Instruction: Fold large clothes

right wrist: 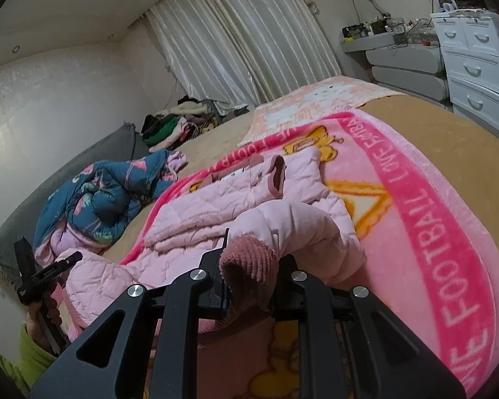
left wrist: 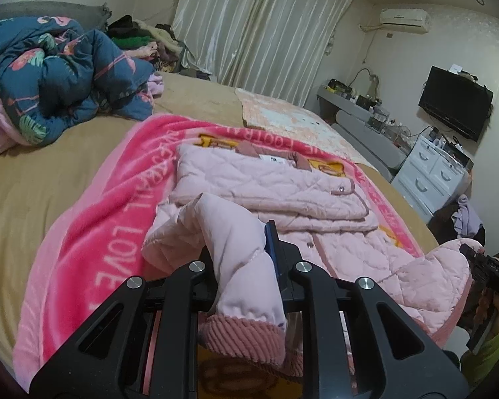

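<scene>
Ribbed corduroy cuff point(left wrist: 243, 339) — quilted pink jacket point(left wrist: 282, 186), both grippers clamped.

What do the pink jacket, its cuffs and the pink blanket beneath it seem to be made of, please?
Jacket: soft matte quilted fabric, seemingly padded; diamond stitching and puffy panels show it.
Cuffs: darker pink ribbed cloth, probably corduroy or rib knit; raised parallel ridges are clear.
Blanket: plush fleece-like pile, likely synthetic; its fuzzy surface carries printed letters and a slight sheen.
</scene>
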{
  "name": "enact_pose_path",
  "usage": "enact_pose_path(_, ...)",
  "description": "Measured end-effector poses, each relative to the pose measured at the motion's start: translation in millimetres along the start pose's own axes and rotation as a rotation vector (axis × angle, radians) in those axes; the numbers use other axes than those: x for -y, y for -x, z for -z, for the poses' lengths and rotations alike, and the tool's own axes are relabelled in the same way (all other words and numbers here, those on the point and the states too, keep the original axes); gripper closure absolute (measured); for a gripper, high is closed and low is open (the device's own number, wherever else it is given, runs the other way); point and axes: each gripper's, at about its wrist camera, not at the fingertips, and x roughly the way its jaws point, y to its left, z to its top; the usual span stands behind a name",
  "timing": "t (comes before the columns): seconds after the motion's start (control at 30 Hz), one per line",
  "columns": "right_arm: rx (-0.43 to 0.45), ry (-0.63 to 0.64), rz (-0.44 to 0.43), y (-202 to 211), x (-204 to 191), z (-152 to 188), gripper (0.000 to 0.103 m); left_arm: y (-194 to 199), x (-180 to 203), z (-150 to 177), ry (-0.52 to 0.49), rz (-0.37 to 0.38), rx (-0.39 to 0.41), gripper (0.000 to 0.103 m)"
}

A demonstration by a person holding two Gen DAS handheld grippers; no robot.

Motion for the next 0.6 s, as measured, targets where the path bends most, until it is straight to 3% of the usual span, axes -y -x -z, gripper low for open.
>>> enact_pose_path(0.6,0.075,-0.032,-0.007,-22.3,-3.4,-47.7,0.088,-22.9,-3.4,-49.0,0.007,-0.009,0.068,0.092)
